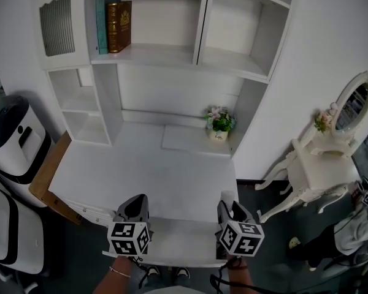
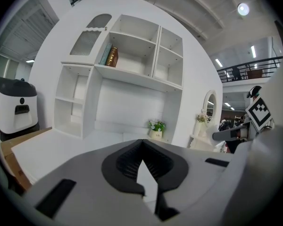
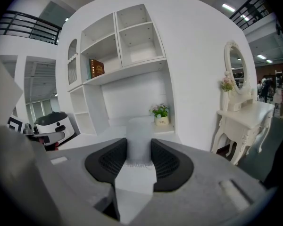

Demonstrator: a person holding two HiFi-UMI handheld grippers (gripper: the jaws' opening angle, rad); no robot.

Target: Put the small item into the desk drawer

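Desk [image 1: 141,176] top is bare from the flower pot [image 1: 220,126] forward to the near edge. The pot sits back right, just beside a hutch [image 1: 172,57] upright. Left of the pot, the hutch cubbies close off the back-left corner, with books [image 1: 118,24] on the shelf above. Right of the pot there's wall, then a vanity table [image 1: 322,164] well apart.

Both grippers are at the near edge, well apart from the pot, side by side, jaws pointing toward the hutch.

Left gripper [image 1: 137,204]: tips pressed together, nothing between.

Right gripper [image 1: 228,208]: jaws pinching the small item [image 3: 139,128], a pale upright cylinder, roughly in line with the pot in the right gripper view.
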